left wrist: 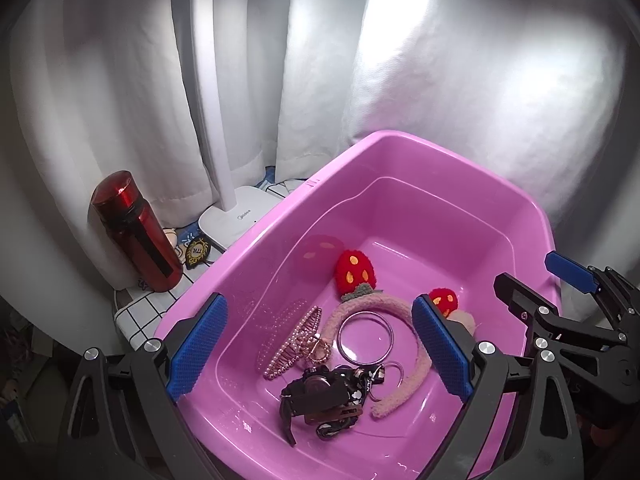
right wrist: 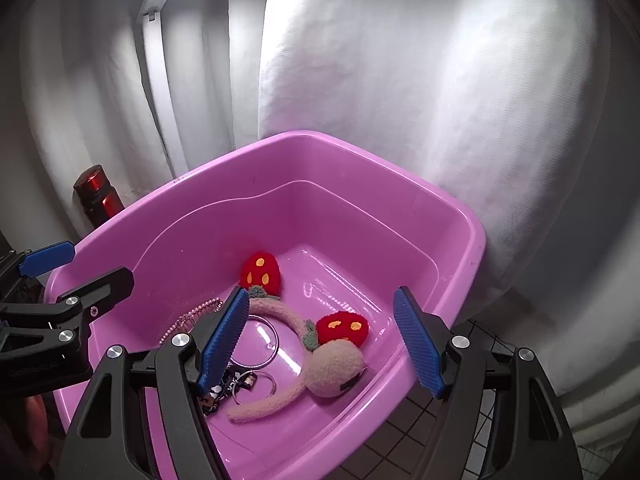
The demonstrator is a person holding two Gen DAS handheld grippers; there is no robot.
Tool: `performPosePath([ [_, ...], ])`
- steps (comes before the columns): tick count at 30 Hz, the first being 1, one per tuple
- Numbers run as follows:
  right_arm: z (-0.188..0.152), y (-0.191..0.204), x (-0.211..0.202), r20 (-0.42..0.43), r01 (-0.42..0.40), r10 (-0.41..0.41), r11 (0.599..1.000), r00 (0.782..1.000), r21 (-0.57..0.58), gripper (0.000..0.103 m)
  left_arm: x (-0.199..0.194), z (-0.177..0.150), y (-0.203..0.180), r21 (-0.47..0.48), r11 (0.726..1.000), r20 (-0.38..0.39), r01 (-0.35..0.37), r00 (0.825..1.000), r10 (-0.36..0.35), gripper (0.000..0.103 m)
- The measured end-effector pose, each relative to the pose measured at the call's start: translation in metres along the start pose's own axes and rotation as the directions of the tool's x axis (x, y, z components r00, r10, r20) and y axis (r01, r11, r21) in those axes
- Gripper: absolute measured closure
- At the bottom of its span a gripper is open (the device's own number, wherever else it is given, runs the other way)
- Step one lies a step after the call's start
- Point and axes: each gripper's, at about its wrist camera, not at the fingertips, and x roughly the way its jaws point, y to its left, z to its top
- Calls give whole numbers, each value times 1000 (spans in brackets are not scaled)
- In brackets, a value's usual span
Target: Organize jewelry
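A home corner: white curtains (left wrist: 120, 100), a desk lamp (left wrist: 236, 216), and a checked tablecloth (left wrist: 144, 312).

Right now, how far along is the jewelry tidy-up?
Looks mostly done: the headband, bangle, pearl clip and black watch pile all lie in the pink tub. In hand: nothing; the left claw and right claw hang open over the tub. Left: no loose jewelry shows outside it, but items inside are jumbled.
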Motion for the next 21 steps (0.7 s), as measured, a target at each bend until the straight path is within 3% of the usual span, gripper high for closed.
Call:
performPosePath([
  [21, -8, -4, -21, 19, -1, 1, 1000, 1000, 0, 32, -15, -5, 0, -25, 999, 10, -43, 999, 43, 11],
])
